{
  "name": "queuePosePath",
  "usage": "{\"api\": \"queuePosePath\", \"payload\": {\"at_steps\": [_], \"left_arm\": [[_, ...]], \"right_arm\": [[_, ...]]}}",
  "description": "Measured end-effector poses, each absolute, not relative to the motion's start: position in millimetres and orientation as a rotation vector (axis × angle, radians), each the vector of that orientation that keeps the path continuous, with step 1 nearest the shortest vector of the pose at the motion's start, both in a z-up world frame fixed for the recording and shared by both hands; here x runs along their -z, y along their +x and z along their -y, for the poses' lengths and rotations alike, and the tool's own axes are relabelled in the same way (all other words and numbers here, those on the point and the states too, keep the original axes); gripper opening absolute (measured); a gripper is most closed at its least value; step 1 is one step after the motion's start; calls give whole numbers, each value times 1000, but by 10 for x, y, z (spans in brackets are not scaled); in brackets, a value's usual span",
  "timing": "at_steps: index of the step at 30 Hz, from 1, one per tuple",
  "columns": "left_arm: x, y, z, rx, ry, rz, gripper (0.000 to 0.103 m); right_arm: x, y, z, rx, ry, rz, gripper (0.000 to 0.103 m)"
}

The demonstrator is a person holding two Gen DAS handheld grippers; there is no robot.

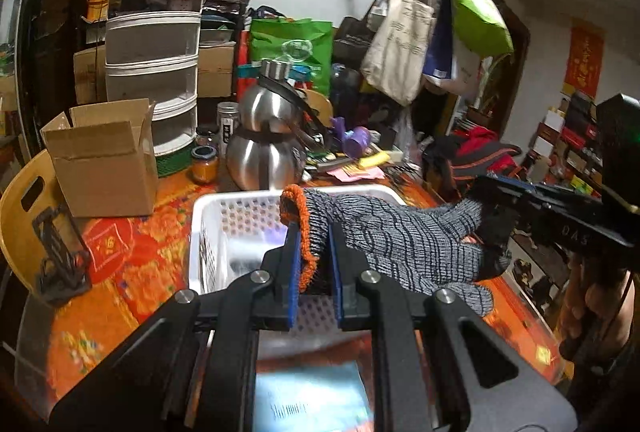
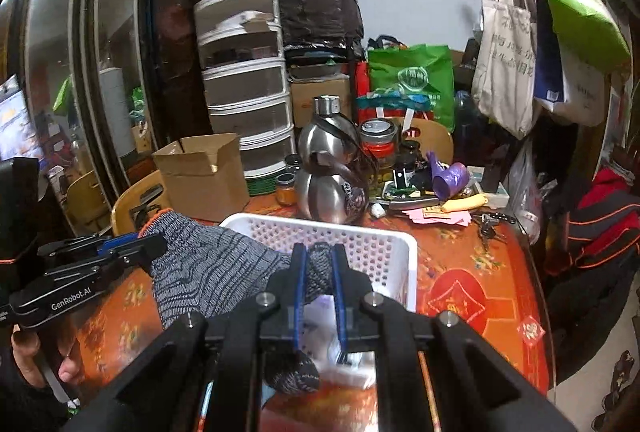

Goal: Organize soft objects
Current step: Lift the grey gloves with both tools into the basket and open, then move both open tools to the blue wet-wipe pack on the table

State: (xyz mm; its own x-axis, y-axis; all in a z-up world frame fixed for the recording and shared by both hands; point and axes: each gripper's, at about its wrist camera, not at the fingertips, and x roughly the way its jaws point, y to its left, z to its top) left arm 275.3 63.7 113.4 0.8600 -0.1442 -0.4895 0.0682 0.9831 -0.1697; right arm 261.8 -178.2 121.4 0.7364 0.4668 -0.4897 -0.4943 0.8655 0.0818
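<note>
Your left gripper (image 1: 314, 256) has its jaws clamped on the orange-trimmed cuff of the grey knit glove (image 1: 404, 232), while your right gripper (image 2: 319, 272) is closed on the glove's finger end, so the glove hangs stretched between the two tools above the near part of the white perforated basket (image 2: 384, 252). The basket sits on the red and orange patterned tablecloth (image 2: 472, 272), with the stacked steel kettles (image 1: 264, 144) just behind it and the open cardboard box (image 1: 104, 160) off to its left.
</note>
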Motion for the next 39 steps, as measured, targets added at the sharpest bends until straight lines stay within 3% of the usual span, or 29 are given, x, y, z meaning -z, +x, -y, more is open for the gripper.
{"api": "queuePosePath", "payload": {"at_steps": [8,18,20,21,22,23,24,28,39], "left_arm": [[-926,3603,-713,26,-121,-578,12],[-380,3968,-693,-28,-112,-634,13],[-283,3991,-700,-31,-99,-662,22],[-253,3973,-710,-32,-97,-663,35],[-224,3948,-729,-32,-97,-660,45],[-210,3902,-752,-33,-100,-651,64],[-204,3853,-780,-38,-105,-638,74],[-192,3729,-872,-29,-139,-628,80],[-214,3450,-825,-28,-115,-628,81]], "right_arm": [[-1100,3450,1562,-470,-87,-570,11],[-579,3918,1459,-436,-119,-629,11],[-494,3947,1448,-431,-116,-649,22],[-458,3962,1455,-427,-105,-664,38],[-415,3982,1465,-417,-95,-687,68],[-382,3985,1478,-413,-88,-701,80],[-362,3974,1500,-414,-84,-702,87],[-351,3867,1623,-395,-80,-662,87],[-255,3676,1738,-427,-32,-694,87]]}}
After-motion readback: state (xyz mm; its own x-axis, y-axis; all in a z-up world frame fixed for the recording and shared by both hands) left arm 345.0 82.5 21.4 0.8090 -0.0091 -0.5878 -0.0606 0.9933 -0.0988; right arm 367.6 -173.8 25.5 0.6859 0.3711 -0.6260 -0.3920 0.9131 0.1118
